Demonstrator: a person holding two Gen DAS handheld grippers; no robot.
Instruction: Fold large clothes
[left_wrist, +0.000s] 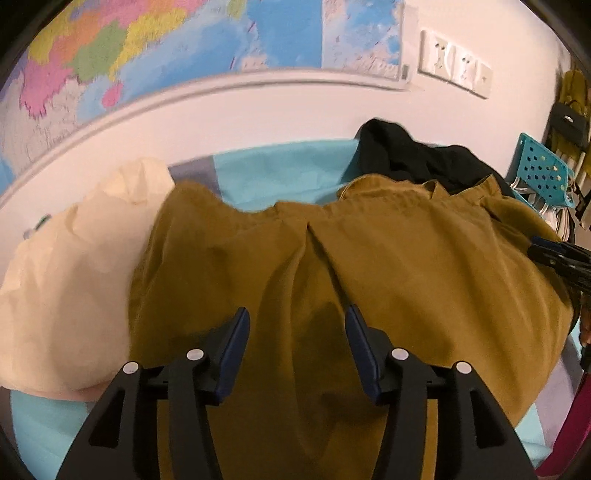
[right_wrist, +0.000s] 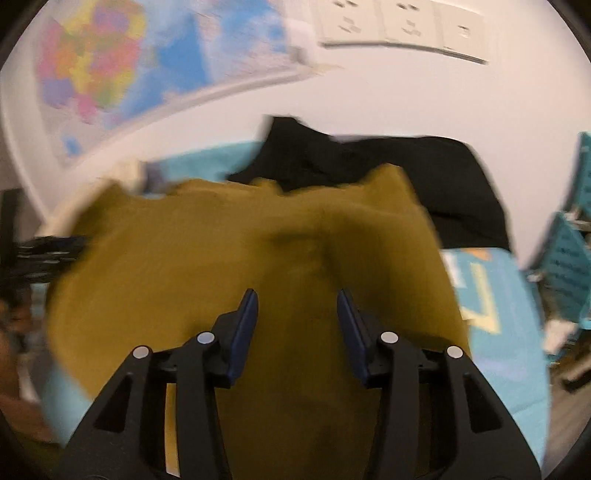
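Left wrist view looks down over a mustard-brown cotton garment (left_wrist: 369, 266) spread wide and rumpled across a turquoise bed sheet (left_wrist: 273, 173). The left gripper (left_wrist: 297, 332) hangs above the near part of that garment with its blue-padded jaws standing apart; brown cloth shows in the gap, but neither pad presses on it, so nothing is held. Just beside the garment on the left, touching its edge, sits a crumpled cream-coloured cloth (left_wrist: 74, 280). A black piece of clothing (left_wrist: 410, 155) is heaped at the far right, its lower edge tucked behind the brown collar area. Behind the bed, a brightly coloured wall map (left_wrist: 147, 48) hangs on the white wall, with a row of white wall sockets (left_wrist: 454, 62) to its right. A turquoise perforated plastic basket (left_wrist: 543, 173) stands off the right side of the bed.

From the right wrist camera, which is blurred, the right gripper (right_wrist: 297, 314) is likewise parted over the same brown garment (right_wrist: 221, 266), gripping nothing. The black clothing (right_wrist: 388, 170) lies beyond the brown fabric. At the left edge of this view the other gripper's dark frame (right_wrist: 44, 254) shows beside the garment, and the left wrist camera catches the right gripper (left_wrist: 561, 258) at its own right edge.
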